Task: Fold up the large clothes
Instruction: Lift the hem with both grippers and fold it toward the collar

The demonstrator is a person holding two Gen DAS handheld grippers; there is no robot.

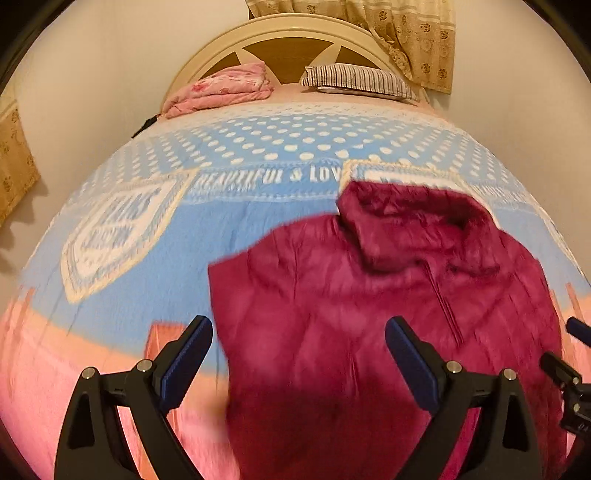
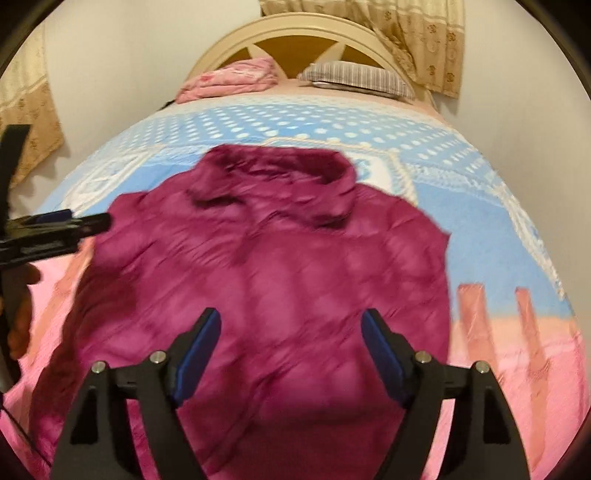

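A large magenta hooded jacket (image 1: 351, 295) lies flat on the bed with its hood toward the headboard; it also fills the middle of the right wrist view (image 2: 280, 273). My left gripper (image 1: 299, 332) is open and empty, held above the jacket's left lower part. My right gripper (image 2: 291, 325) is open and empty above the jacket's lower middle. The left gripper shows at the left edge of the right wrist view (image 2: 74, 221), beside the jacket's left shoulder. The right gripper's tip shows at the right edge of the left wrist view (image 1: 576, 328). Both views are motion-blurred.
The bed carries a blue polka-dot and pink blanket (image 1: 129, 258). A folded pink quilt (image 1: 221, 90) and a striped pillow (image 1: 358, 79) lie by the cream headboard (image 1: 288, 33). Beige curtains (image 1: 417, 37) hang behind, with walls close on both sides.
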